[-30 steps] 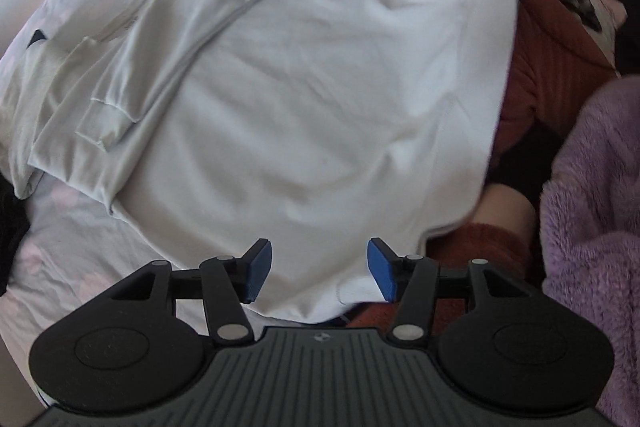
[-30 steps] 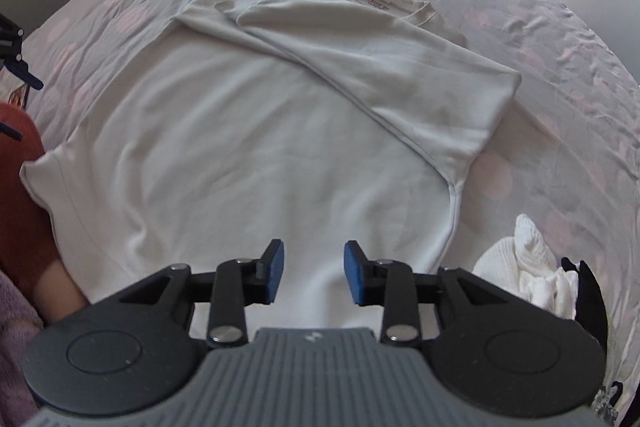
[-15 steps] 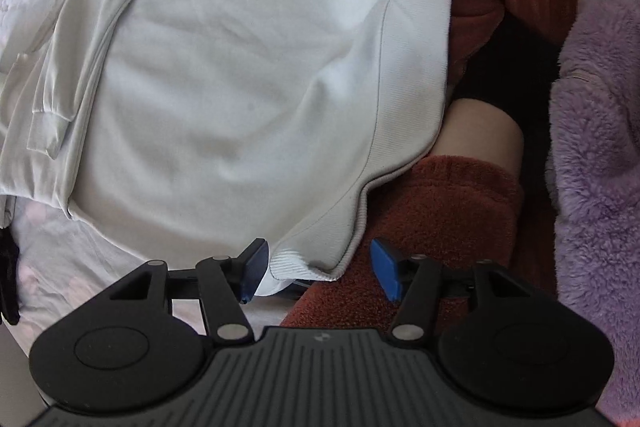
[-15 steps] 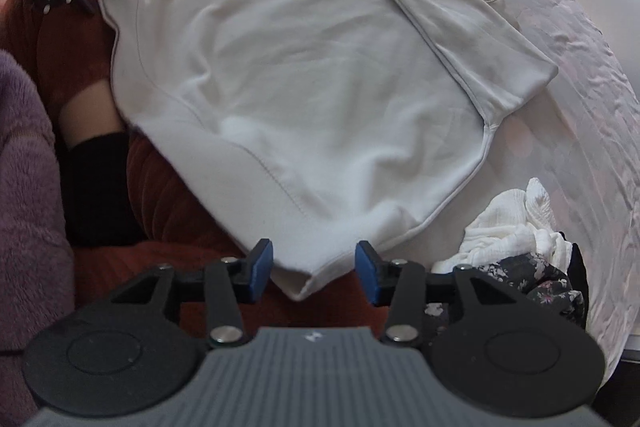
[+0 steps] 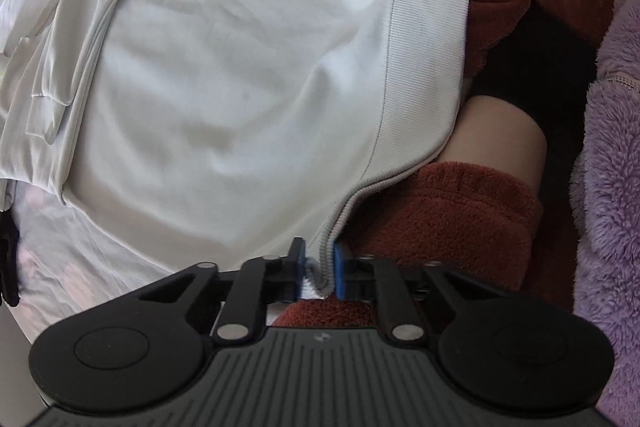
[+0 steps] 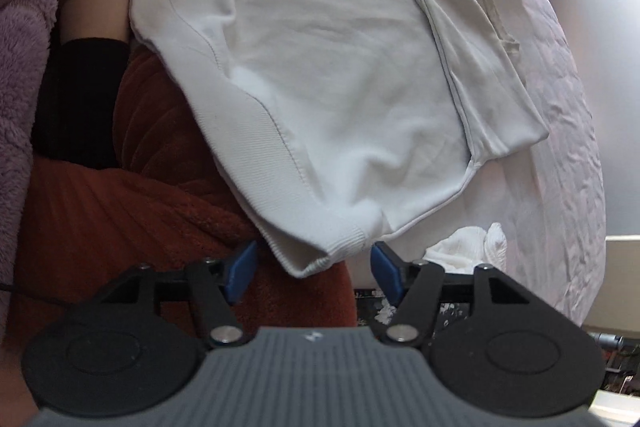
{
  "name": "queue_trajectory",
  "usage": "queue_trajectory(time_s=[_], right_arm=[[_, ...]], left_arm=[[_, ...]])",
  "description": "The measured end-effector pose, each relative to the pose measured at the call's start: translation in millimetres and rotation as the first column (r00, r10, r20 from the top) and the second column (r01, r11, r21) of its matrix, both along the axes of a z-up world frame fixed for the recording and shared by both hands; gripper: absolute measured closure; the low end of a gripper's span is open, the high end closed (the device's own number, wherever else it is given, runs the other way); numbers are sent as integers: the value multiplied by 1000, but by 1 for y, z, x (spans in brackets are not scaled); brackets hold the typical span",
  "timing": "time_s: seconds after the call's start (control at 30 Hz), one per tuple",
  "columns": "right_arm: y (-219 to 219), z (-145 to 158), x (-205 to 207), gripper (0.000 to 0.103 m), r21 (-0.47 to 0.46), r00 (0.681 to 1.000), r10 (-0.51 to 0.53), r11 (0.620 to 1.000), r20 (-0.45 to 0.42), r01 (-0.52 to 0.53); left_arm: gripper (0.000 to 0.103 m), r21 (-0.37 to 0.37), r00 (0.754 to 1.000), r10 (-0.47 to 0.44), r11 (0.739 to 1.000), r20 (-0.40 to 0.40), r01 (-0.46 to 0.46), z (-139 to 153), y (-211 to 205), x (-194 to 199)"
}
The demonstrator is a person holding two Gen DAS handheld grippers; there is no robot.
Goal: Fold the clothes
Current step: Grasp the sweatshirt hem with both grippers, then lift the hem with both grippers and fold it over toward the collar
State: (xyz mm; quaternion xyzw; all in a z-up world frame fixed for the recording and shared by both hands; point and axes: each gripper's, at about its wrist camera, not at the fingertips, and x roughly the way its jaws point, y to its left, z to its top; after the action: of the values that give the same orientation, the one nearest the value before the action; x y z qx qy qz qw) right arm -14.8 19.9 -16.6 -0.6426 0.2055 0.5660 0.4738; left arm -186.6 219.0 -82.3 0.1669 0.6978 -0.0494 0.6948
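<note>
In the left wrist view, a dark item (image 5: 9, 259) is seen at the far left edge, on a pale sheet (image 5: 60, 251) that shows faint pink spots. A folded sleeve (image 5: 44, 75) is laid along the left side of the white sweatshirt (image 5: 240, 75), which is spread flat over the sheet and fills most of the frame. Its ribbed hem (image 5: 424, 67) is run down the right side to a corner at the bottom, and that corner is pinched between the blue pads of the left gripper (image 5: 319, 269), whose jaws are drawn narrow on the cloth. To the right of the hem, a rust fleece (image 5: 440, 219) is seen, with bare skin (image 5: 500, 131) above it and purple fleece (image 5: 612, 187) at the far right. In the right wrist view, the purple fleece (image 6: 20, 27) is placed at the left, then the rust fleece (image 6: 140, 167), over which the hem (image 6: 248, 131) is hung. The sweatshirt (image 6: 340, 67) is spread towards the right, its sleeve (image 6: 460, 27) folded across its upper right. The lower hem corner (image 6: 316, 259) is found between the pads of the right gripper (image 6: 314, 273), whose jaws are held wide, with neither pad seen to touch the cloth. A crumpled white cloth (image 6: 468, 251) is lying just beside the right pad, and the sheet (image 6: 560, 147) is seen at the far right.
</note>
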Motion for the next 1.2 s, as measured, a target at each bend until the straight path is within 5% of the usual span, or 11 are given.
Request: queue_trajectory(time_s=[0.1,0.17,0.23,0.3,0.43,0.6,0.87,1.2], right_arm=[[1,-7,-9,40,0,997,72,997,23,-72],[4,-10,-10,57,1,997,78,997,21,-79],[6,-10,-9,86,4,998,62,998,12,-62],[6,-9,-7,96,12,999,47,999,11,-48],[3,5,-4,98,75,1000,-2,997,0,2],[-2,38,6,98,237,995,-94,968,34,84],[-11,103,5,98,499,977,-196,857,84,129],[-38,149,-11,99,583,967,-235,801,96,137]], left_arm=[[92,-5,999,33,999,28,-33,10,4,-5],[92,-6,997,62,998,53,-62,19,9,-10],[93,-3,993,83,997,89,-83,29,12,-17],[93,-1,987,107,994,122,-107,39,15,-25],[93,4,967,161,986,199,-166,61,24,-39],[93,29,912,218,970,347,-243,104,36,-46],[93,86,787,220,941,577,-327,180,41,-53],[94,63,718,200,945,667,-322,227,18,-83]])
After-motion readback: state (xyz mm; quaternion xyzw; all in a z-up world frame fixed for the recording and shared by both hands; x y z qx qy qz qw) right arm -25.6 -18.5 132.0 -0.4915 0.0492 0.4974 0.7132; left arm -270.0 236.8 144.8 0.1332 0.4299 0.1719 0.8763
